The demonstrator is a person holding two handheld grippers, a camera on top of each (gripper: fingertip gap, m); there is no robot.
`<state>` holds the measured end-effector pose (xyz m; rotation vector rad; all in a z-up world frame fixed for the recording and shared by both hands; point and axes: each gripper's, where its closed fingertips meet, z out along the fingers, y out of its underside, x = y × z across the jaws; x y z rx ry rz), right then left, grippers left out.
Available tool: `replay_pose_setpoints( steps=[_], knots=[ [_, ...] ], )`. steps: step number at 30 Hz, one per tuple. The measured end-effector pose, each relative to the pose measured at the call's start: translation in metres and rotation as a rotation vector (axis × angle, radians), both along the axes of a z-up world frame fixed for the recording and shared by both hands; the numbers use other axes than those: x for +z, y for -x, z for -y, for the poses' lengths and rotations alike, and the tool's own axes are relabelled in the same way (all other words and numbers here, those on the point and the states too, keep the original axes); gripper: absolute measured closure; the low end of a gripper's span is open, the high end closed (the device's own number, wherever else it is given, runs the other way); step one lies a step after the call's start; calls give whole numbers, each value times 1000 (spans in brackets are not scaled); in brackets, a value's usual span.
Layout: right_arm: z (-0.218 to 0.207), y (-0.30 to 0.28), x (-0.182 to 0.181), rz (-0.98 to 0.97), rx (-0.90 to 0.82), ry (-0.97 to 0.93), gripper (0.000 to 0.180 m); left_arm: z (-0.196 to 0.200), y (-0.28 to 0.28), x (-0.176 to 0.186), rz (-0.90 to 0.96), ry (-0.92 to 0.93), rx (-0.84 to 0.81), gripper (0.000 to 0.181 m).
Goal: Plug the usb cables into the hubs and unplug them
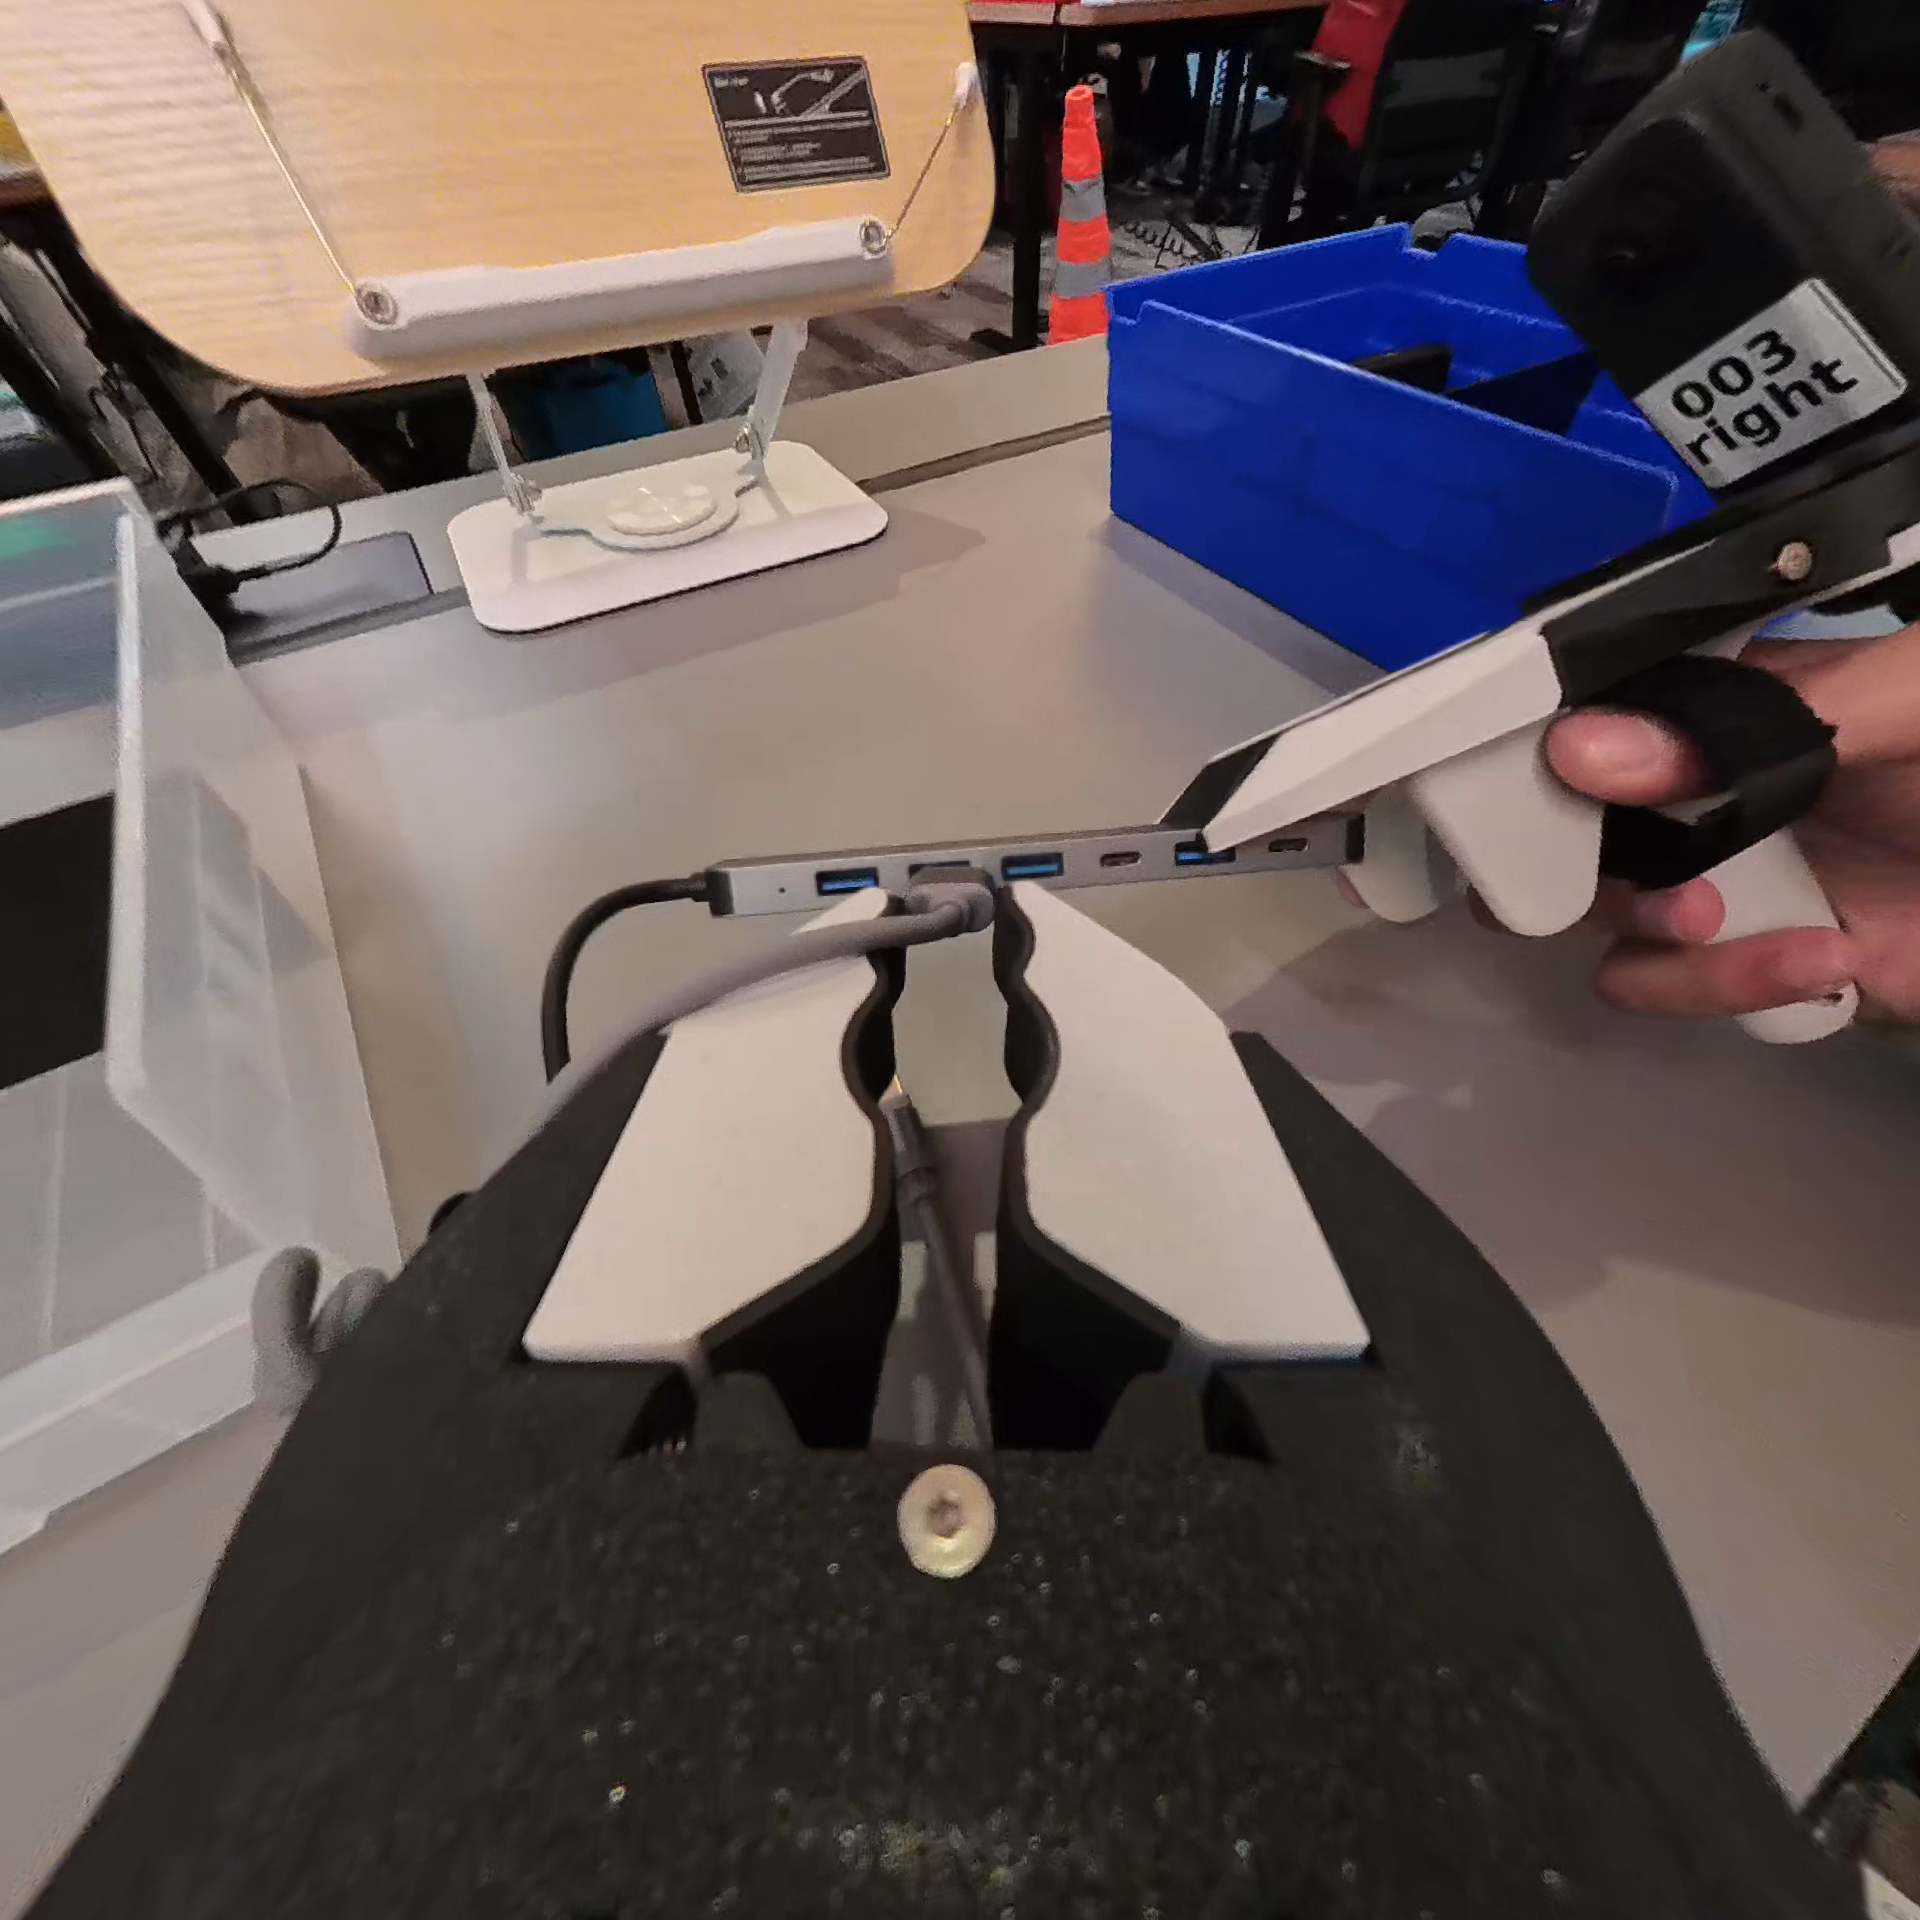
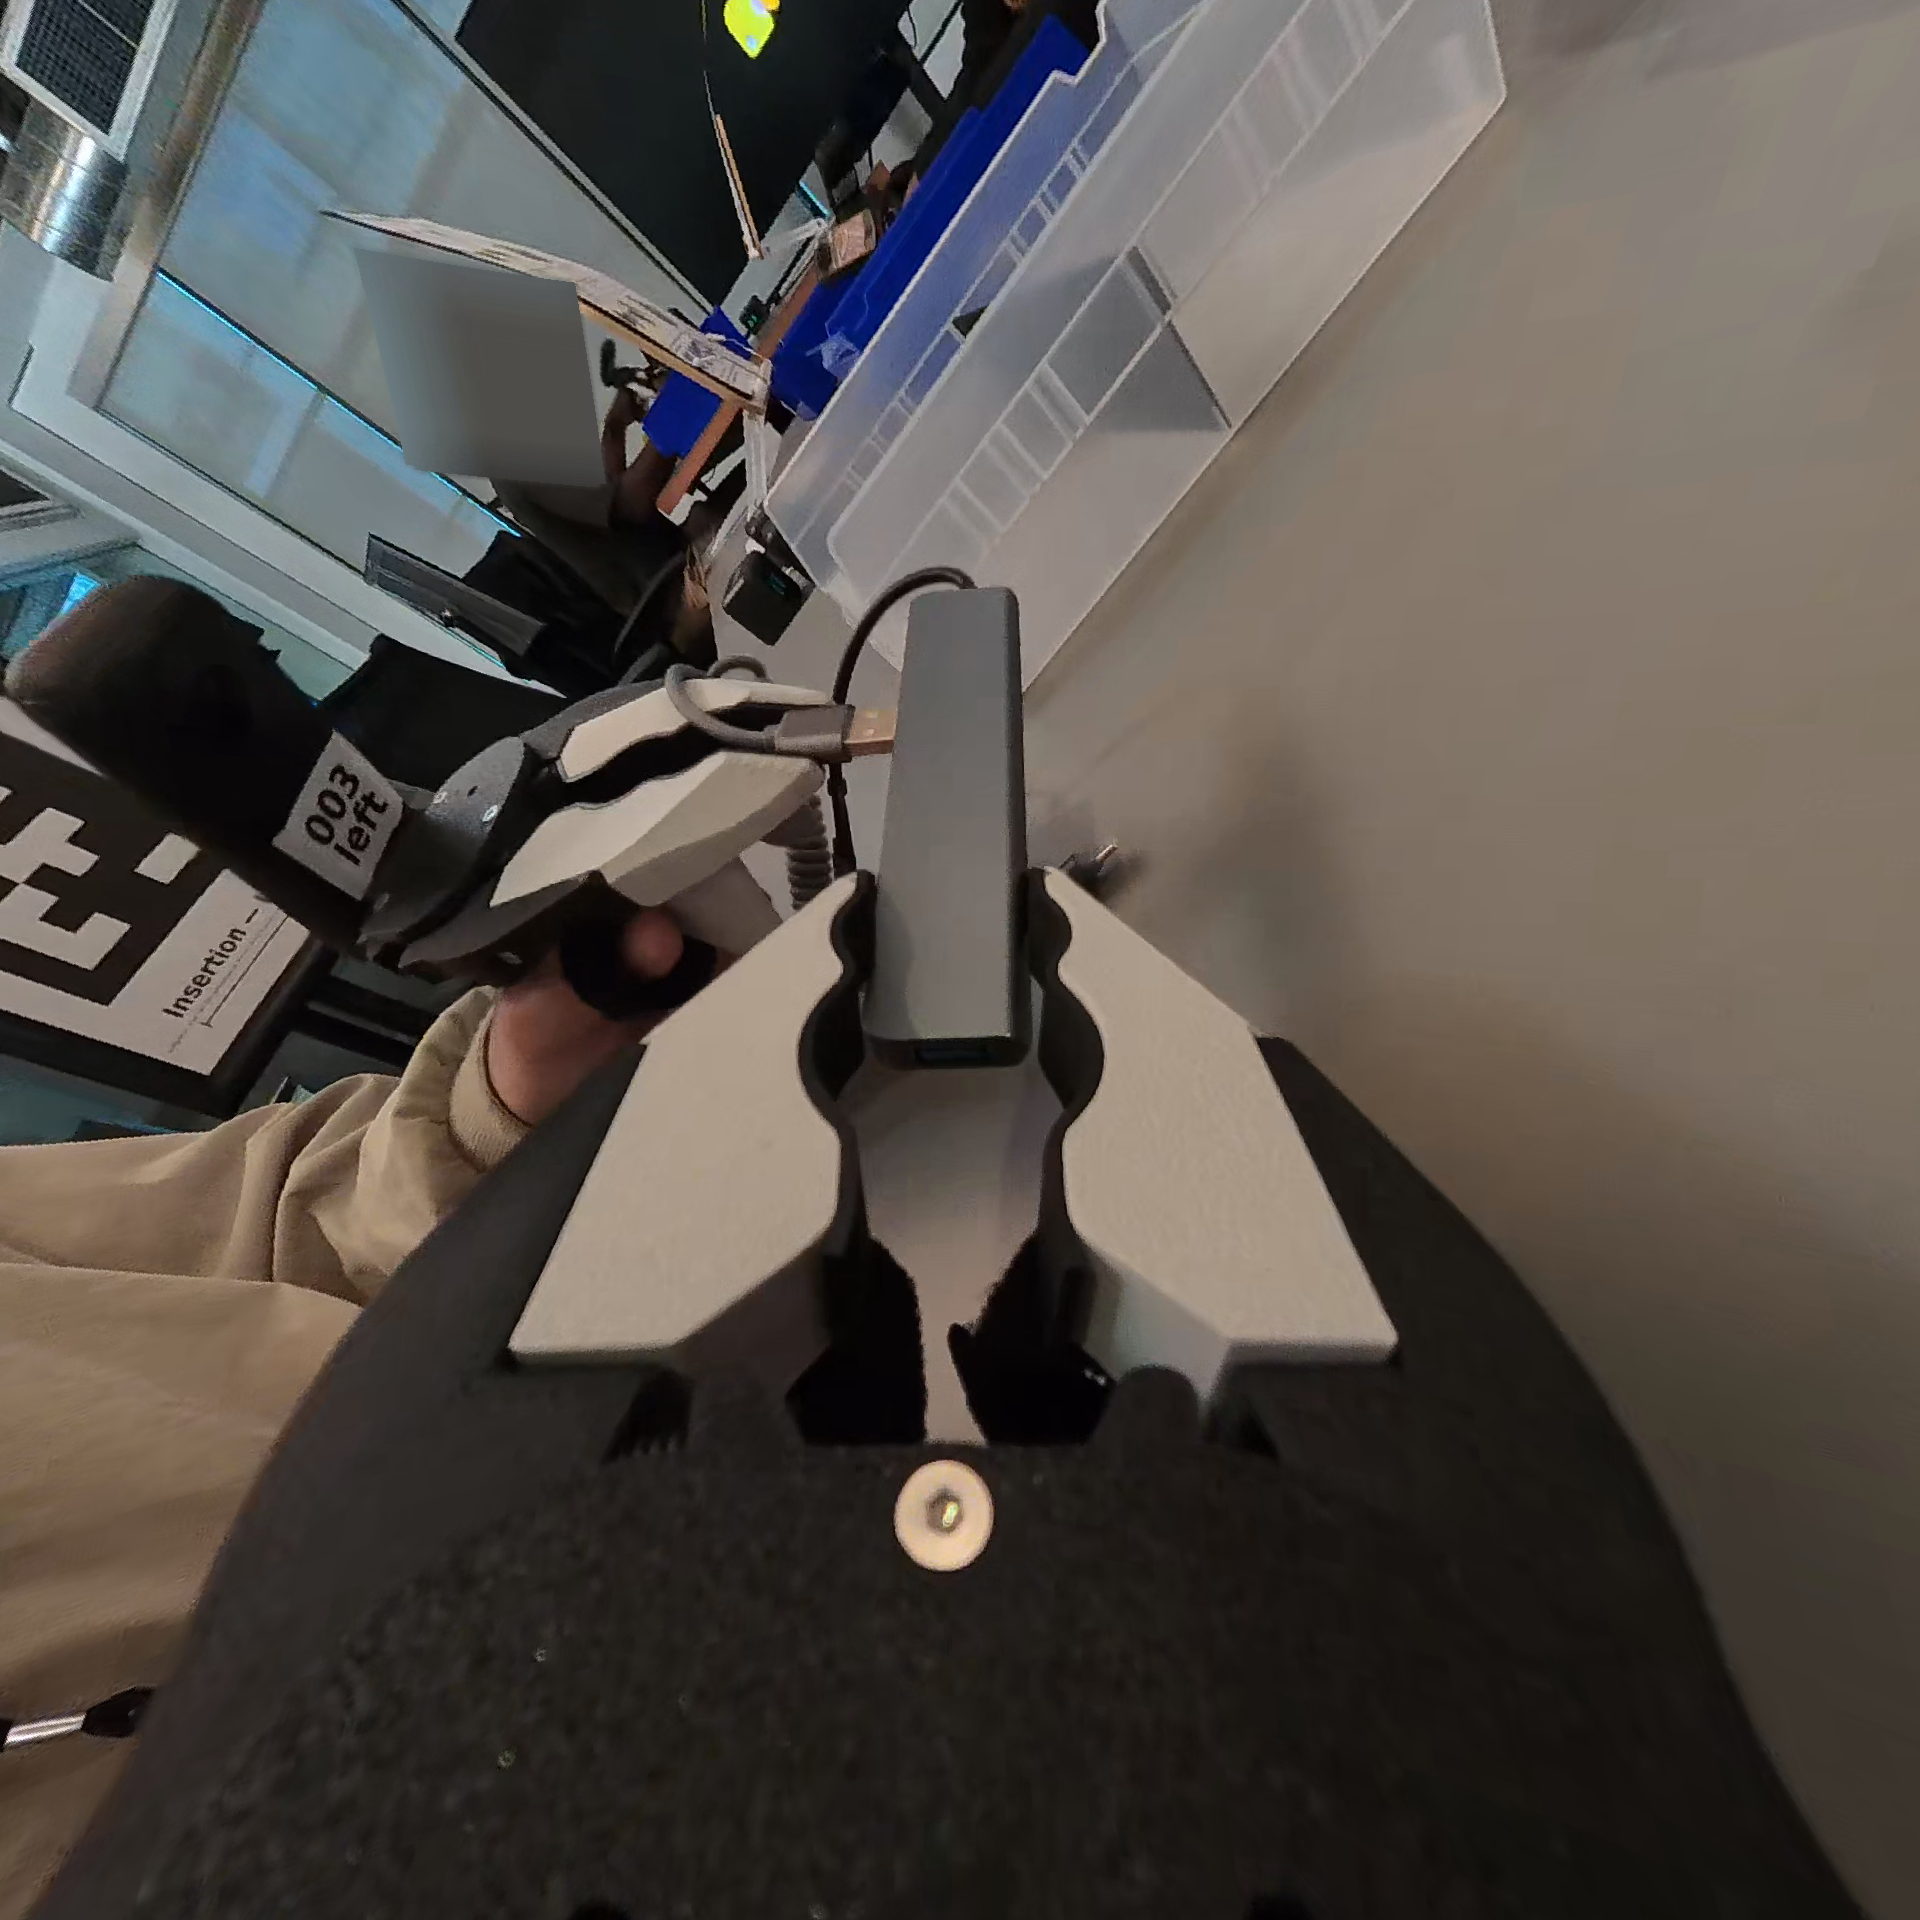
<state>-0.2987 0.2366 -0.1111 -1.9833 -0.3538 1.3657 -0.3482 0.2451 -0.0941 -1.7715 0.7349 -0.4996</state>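
Up front in the left wrist view, the left gripper (image 1: 940, 914) pinches a grey braided USB cable plug (image 1: 948, 896) at the slim grey metal hub (image 1: 1039, 868), raised above the grey counter (image 1: 727, 748). Seen from the right wrist view, the right gripper (image 2: 948, 904) clamps the hub's (image 2: 951, 831) end; the plug (image 2: 831, 730) sits just beside its ports.

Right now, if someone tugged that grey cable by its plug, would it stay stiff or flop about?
Probably floppy: the grey cable curves loosely away from the left gripper. The metal plug itself looks rigid, jutting straight toward the hub. It seems light, since the fingers pinch only its end.
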Motion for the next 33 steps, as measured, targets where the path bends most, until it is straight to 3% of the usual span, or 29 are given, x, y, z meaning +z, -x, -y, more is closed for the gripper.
replay_pose_setpoints(
  steps=[8, 14, 17, 22, 29, 33],
  knots=[
    [1, 3, 2, 29, 7, -59, 151, -3, 1, -1, 22, 20, 5, 165],
    [7, 9, 26, 158, 8, -353, 151, 2, 5, 27, 83, -128, 26, 165],
    [12, 13, 41, 59, 4, -376, 151, 10, 6, 48, 12, -313, 48, 165],
    [15, 22, 42, 27, 12, -363, 145, 17, -1, 49, -40, -357, 7, 165],
    [12, 21, 30, 85, 7, -326, 149, 28, -16, 43, -161, -449, -47, 165],
    [13, 19, 31, 253, -1, -477, 149, 29, -16, 45, -100, -404, -69, 165]
  ],
)
